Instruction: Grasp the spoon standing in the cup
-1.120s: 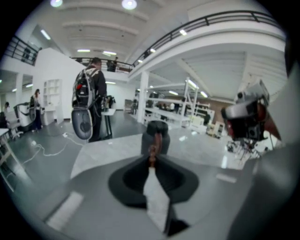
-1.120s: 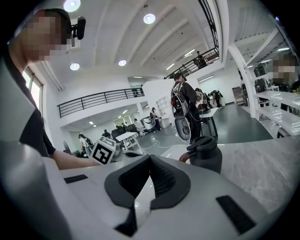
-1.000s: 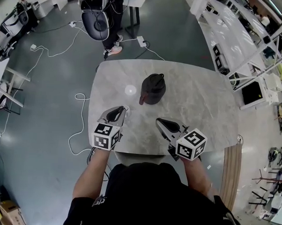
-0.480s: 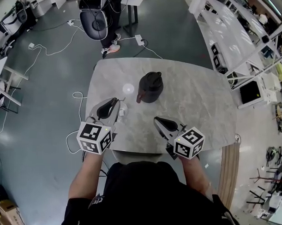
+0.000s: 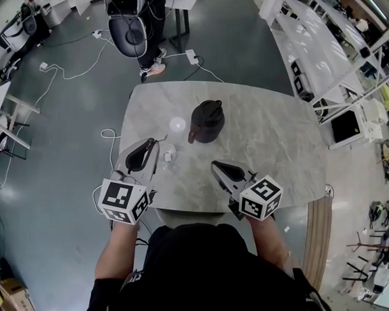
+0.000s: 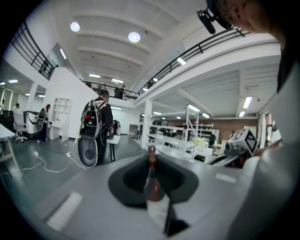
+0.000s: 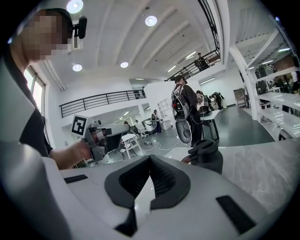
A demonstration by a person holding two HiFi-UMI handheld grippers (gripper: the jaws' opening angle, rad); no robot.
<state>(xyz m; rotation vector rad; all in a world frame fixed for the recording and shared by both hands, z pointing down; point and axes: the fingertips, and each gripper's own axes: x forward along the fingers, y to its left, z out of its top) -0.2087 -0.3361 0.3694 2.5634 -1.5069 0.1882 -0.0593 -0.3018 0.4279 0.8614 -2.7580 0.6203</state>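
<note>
Spoon [image 6: 151,180] sits pinched in the left gripper [image 5: 155,144], which has drawn back toward seven o'clock from the cup [image 5: 168,152]; grasp looks done. Right gripper [image 5: 217,166] rests pressed together, empty.

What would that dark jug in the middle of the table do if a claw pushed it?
The dark jug looks squat and broad-based, so it would probably slide rather than tip. The table looks smooth and polished, so it may slide easily. Its lid is on, so how full or heavy it is cannot be told.
</note>
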